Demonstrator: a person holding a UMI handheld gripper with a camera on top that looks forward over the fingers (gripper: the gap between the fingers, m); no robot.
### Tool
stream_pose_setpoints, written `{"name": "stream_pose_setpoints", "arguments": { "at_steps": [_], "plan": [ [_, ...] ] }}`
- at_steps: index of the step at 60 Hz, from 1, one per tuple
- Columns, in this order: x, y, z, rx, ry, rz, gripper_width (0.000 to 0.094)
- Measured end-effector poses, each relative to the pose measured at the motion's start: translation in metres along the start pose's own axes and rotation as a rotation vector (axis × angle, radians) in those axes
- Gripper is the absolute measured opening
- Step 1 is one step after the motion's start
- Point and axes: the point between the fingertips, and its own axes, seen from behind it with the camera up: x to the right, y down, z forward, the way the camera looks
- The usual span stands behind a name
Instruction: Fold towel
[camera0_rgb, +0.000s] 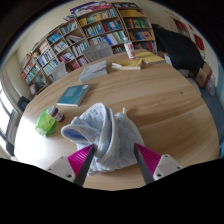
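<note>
Towel (107, 133) is bunched on the table (170, 110), at 12 o'clock just ahead of the spread gripper (113, 160). Judged soft, light, floppy; best pinched at a loose edge.

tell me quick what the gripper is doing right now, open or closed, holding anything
gripper: open, holding nothing; the crumpled towel lies on the table between and just ahead of its fingers.

Pale blue-grey towel (108, 132); teal book (73, 95); green box (46, 123); magenta pads (80, 159).
</note>
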Motion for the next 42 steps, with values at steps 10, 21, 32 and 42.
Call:
{"name": "stream_pose_setpoints", "arguments": {
  "at_steps": [10,21,32,42],
  "plan": [
    [0.010,-0.015,-0.075,0.123,0.156,-0.096,0.0832],
    [-0.032,0.008,-0.158,0.184,0.141,-0.087,0.0832],
    [-0.073,0.042,-0.228,0.205,0.096,-0.059,0.0831],
    [-0.075,0.061,-0.256,0.206,0.073,-0.043,0.0830]
  ]
}}
